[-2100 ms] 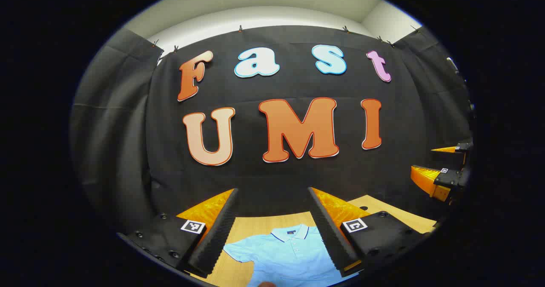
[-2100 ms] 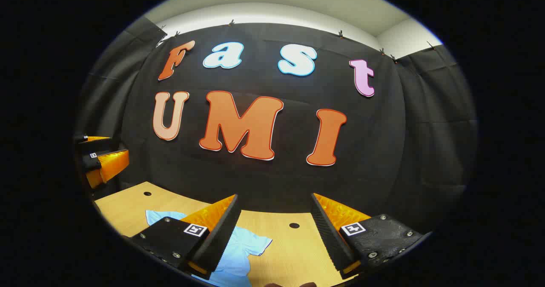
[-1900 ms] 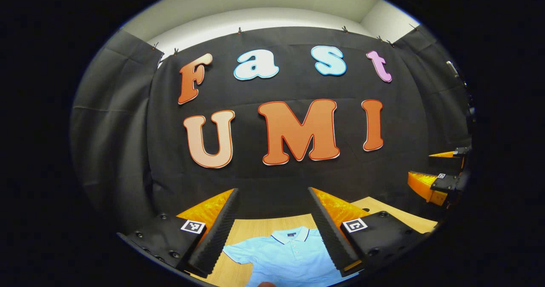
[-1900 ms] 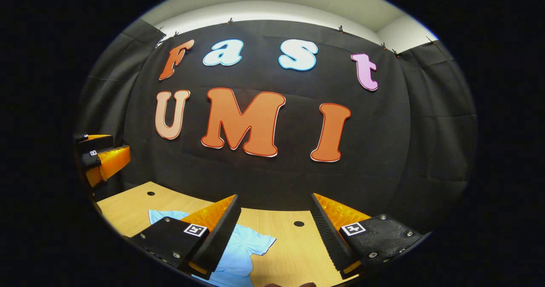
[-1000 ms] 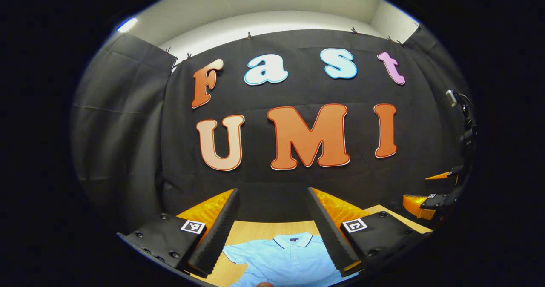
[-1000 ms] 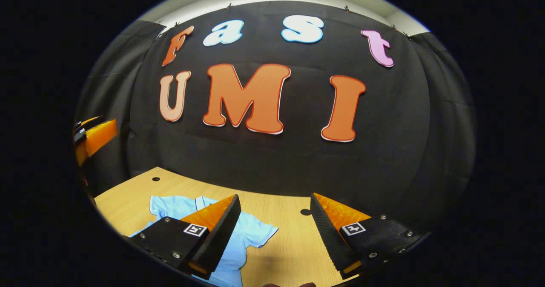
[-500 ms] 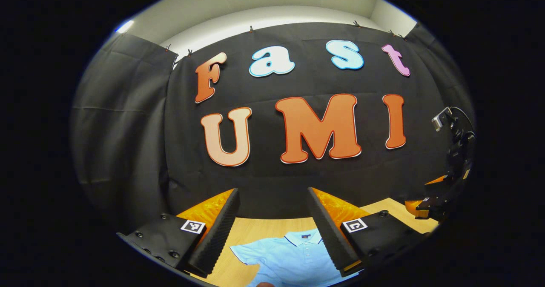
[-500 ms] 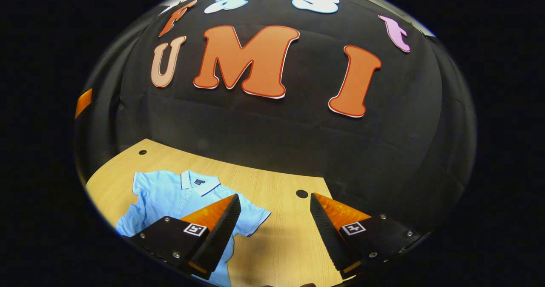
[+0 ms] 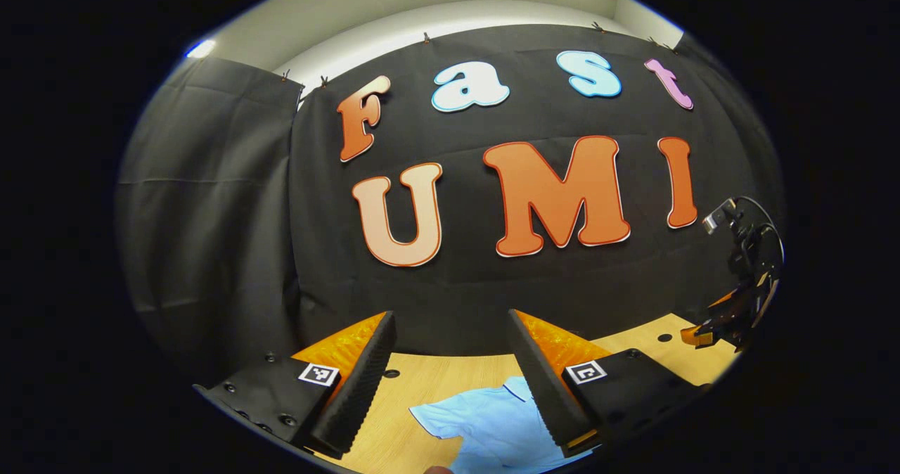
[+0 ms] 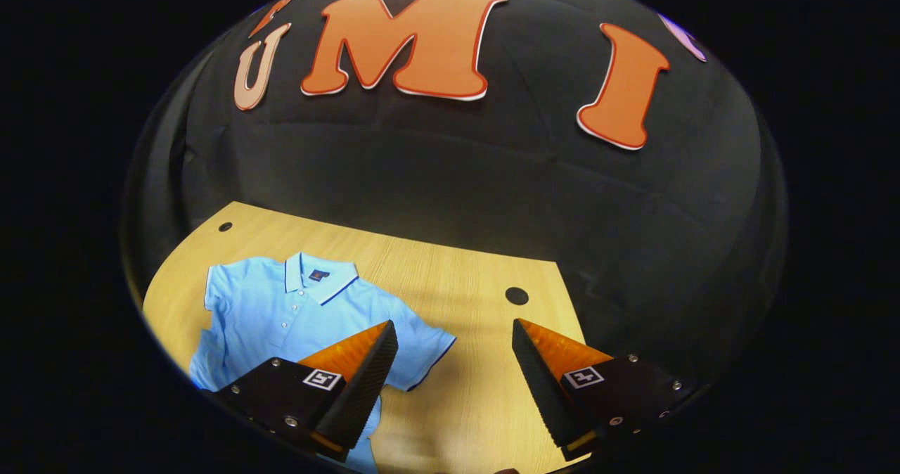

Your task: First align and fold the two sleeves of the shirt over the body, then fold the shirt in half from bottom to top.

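A light blue polo shirt (image 10: 281, 312) lies flat on the wooden table (image 10: 450, 277), collar toward the back wall and both short sleeves spread out. My right gripper (image 10: 453, 333) hangs open above the table, just right of the shirt's right sleeve (image 10: 422, 344). In the left gripper view the shirt (image 9: 485, 425) shows low between my fingers, and my left gripper (image 9: 450, 326) is open, held above the table. The right gripper (image 9: 724, 316) shows far off at the right edge of that view.
The table has small round holes (image 10: 517, 295), another hole (image 10: 225, 226) at the back left, and one more hole (image 9: 391, 373) in the left gripper view. Black cloth walls close in the back and sides. Bare wood lies right of the shirt.
My right gripper has tilted down and moved forward, so more of the table and shirt show. My left gripper has swung left, shifting the shirt to the right in its view.
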